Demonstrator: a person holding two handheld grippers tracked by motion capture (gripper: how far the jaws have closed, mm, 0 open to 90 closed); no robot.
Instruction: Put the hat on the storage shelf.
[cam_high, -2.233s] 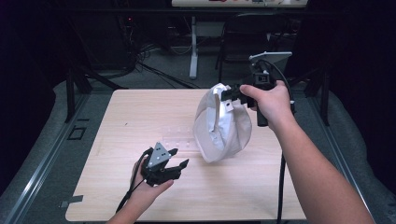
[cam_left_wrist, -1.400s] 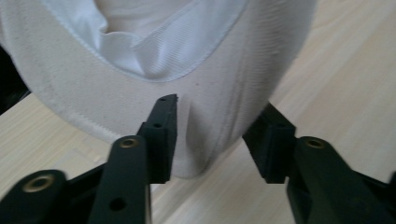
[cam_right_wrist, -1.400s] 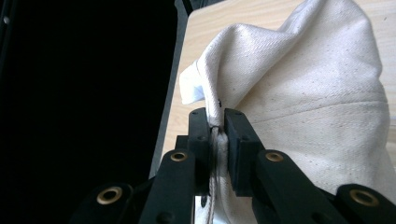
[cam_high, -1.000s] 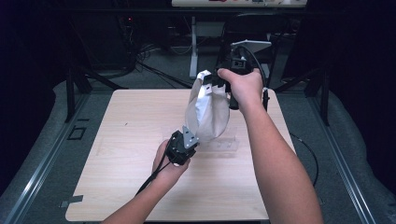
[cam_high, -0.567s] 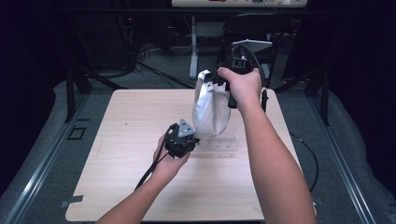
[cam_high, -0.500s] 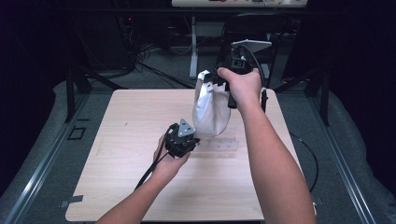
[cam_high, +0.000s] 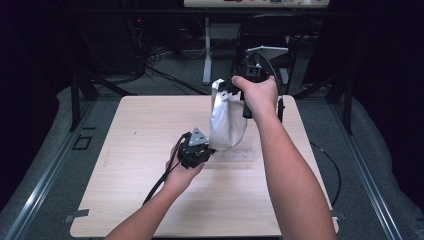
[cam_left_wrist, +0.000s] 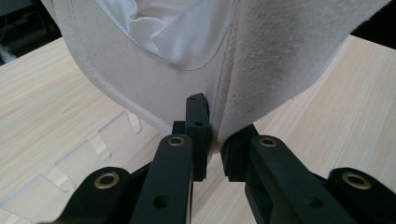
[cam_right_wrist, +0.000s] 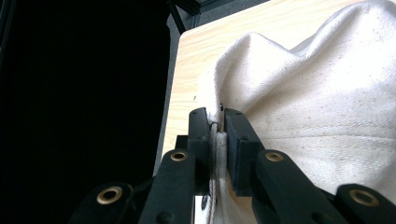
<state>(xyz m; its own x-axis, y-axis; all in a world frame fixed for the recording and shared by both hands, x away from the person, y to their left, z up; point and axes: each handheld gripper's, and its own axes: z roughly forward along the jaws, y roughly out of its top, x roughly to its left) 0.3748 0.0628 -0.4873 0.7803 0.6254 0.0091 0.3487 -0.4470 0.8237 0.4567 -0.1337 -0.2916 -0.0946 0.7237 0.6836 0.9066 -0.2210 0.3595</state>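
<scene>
Hanging in mid-air above the table (cam_high: 125, 150) is a white cloth bag (cam_high: 227, 120), stretched between both grippers! It's an off-white, canvas-like fabric with a fine speckled weave, and in the left gripper view a stitched hem (cam_left_wrist: 121, 95) runs along its lower edge while a smoother, ribbed white lining (cam_left_wrist: 177, 32) bunches up inside the opening.

Up top, the right gripper (cam_high: 231, 90) is clenched on the bag's upper edge, at the far side of the table; in the right gripper view the two black jaws pinch a thin seam of cloth tight between them, and the fabric billows away to the right in soft folds.

Down low, the left gripper (cam_high: 209, 150) has its jaws clamped on a fold at the bag's bottom. They have just been closing, and the left gripper view shows a pinch of canvas squeezed between them, the cloth drawn into a crease right at the pads.

So the bag hangs narrow and upright, its bottom just over the wood near the table's middle. Beneath it on the tabletop lies a clear plastic piece (cam_left_wrist: 70, 163) with notched edges, flat on the wood, just beside the left gripper.
</scene>
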